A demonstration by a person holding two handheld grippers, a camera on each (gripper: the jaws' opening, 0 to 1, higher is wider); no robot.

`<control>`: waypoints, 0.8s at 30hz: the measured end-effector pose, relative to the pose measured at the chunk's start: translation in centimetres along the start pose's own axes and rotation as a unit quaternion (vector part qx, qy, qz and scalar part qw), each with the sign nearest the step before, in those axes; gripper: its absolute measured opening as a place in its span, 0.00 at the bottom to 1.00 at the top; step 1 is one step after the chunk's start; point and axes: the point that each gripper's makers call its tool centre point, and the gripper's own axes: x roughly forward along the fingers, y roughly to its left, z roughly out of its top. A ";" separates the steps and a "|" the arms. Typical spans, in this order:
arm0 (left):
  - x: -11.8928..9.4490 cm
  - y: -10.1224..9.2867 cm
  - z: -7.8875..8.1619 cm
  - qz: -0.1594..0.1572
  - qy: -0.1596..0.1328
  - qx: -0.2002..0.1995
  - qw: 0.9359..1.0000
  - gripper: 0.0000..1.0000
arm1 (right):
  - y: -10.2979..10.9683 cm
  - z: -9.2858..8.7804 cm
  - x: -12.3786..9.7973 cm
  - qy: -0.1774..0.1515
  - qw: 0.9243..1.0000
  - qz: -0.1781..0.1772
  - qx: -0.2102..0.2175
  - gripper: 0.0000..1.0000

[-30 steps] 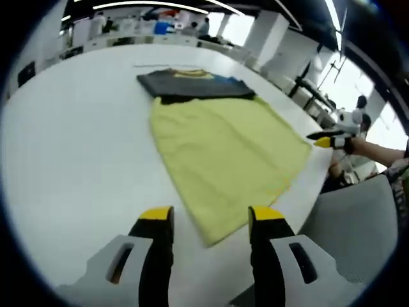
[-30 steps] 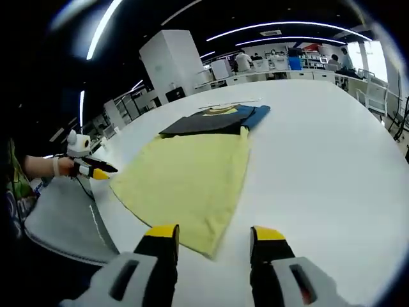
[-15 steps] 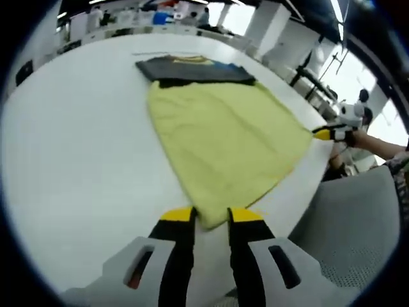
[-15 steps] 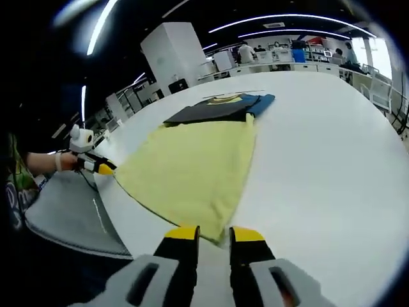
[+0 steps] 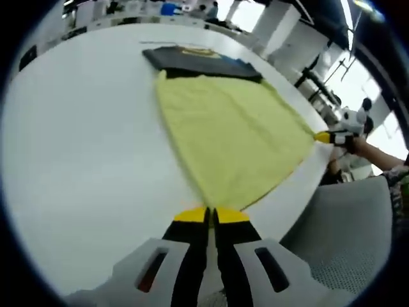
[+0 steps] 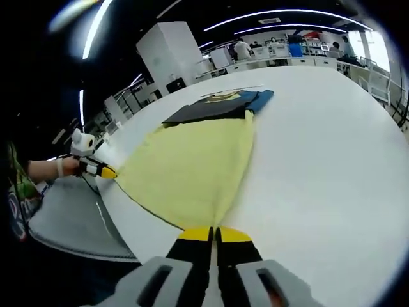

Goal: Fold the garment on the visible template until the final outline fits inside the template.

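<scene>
Both pairs of tongs now grip the near hem of the yellow garment [image 5: 230, 141]. The left gripper [image 5: 210, 216] has its yellow-tipped jaws pressed together on one near corner of the cloth, at 6 o'clock in the left gripper view. The right gripper [image 6: 214, 234] is likewise clamped on the other near corner, at 6 o'clock in the right gripper view. A second ago both pairs of jaws stood wide apart on either side of those corners; half a second ago they were narrowing; now no gap shows between the tips.

Judged from this, the grasp is made and the next step is probably to carry the hem toward the far end for a fold, which is not yet begun.

The garment lies flat on the white table [image 5: 77, 141], a soft, matte, slightly napped fabric, fanning out from each gripped corner. Its far edge, toward 12 o'clock, touches or slightly overlaps a dark folded cloth [image 5: 198, 64] with yellow and blue patches. The tabletop is smooth and faintly glossy. In the left gripper view the other tool's tip sits on the hem at 3 o'clock, with a grey mesh chair [image 5: 345, 243] beneath it at the table's edge.
</scene>
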 end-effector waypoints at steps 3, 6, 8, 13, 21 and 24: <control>-0.4 -0.4 -0.3 -0.012 0.008 -0.017 1.000 0.00 | 0.4 -0.1 -0.7 0.001 1.000 0.010 0.017 0.00; -0.9 -0.9 -0.9 -0.025 0.026 -0.025 0.999 0.00 | 1.0 -0.5 -1.5 0.007 0.999 0.021 0.036 0.00; -1.3 -1.2 -1.6 -0.035 0.044 -0.033 0.998 0.00 | 1.4 -0.9 -2.0 0.011 0.999 0.029 0.043 0.00; -1.9 -1.4 -2.8 -0.038 0.072 -0.027 0.996 0.00 | 2.5 -2.6 -2.8 0.027 0.997 0.043 0.063 0.00; -2.4 -2.1 -5.0 -0.046 0.125 -0.025 0.991 0.00 | 3.6 -4.7 -3.5 0.047 0.994 0.052 0.080 0.00; -2.5 -2.1 -5.4 -0.044 0.134 -0.012 0.990 0.00 | 3.8 -4.9 -3.6 0.050 0.993 0.056 0.089 0.00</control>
